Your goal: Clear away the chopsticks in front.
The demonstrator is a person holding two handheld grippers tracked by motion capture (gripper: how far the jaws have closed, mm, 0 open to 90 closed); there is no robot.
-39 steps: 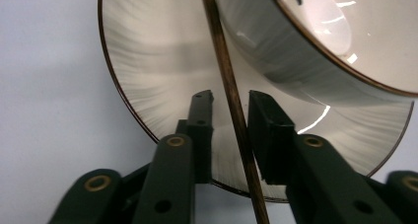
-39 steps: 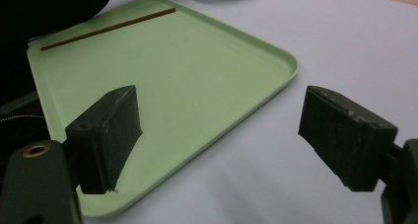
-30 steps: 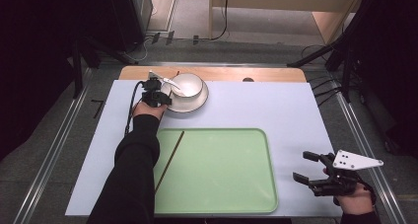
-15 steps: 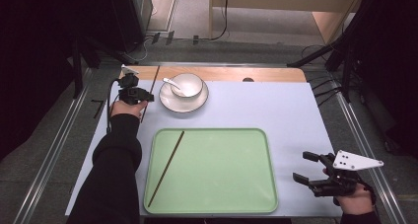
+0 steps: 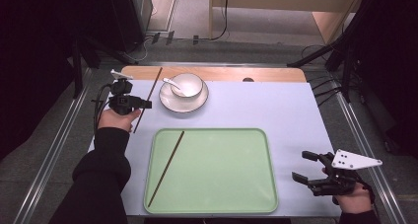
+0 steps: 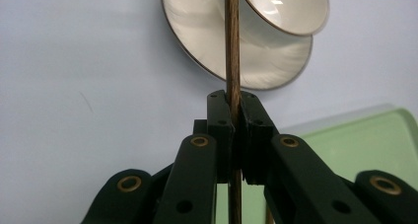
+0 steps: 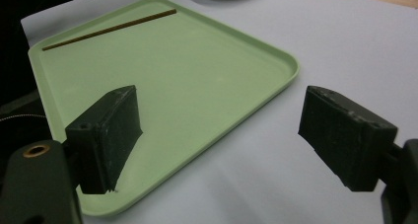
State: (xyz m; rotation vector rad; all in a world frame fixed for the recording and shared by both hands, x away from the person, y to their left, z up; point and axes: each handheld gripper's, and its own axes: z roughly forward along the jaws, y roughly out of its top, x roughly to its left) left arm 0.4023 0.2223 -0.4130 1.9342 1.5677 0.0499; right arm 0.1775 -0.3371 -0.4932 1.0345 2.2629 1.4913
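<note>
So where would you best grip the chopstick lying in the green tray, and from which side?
Near the middle of the chopstick, from straight above, jaws closing across its width. It lies flat and diagonal near the left of the tray, so the jaws must be turned square to its slanted line.

Tray (image 5: 217, 184) sits at the near centre of the desk (image 5: 276, 105), one chopstick (image 5: 166, 168) lying in its left part. Bowl (image 5: 187, 84) with spoon (image 5: 173, 84) on saucer (image 5: 183, 102), behind tray, far left-centre. Second chopstick (image 5: 148, 99) left of saucer, clamped in left tool (image 5: 143, 104); right tool (image 5: 308, 172) right of tray, near edge.
</note>
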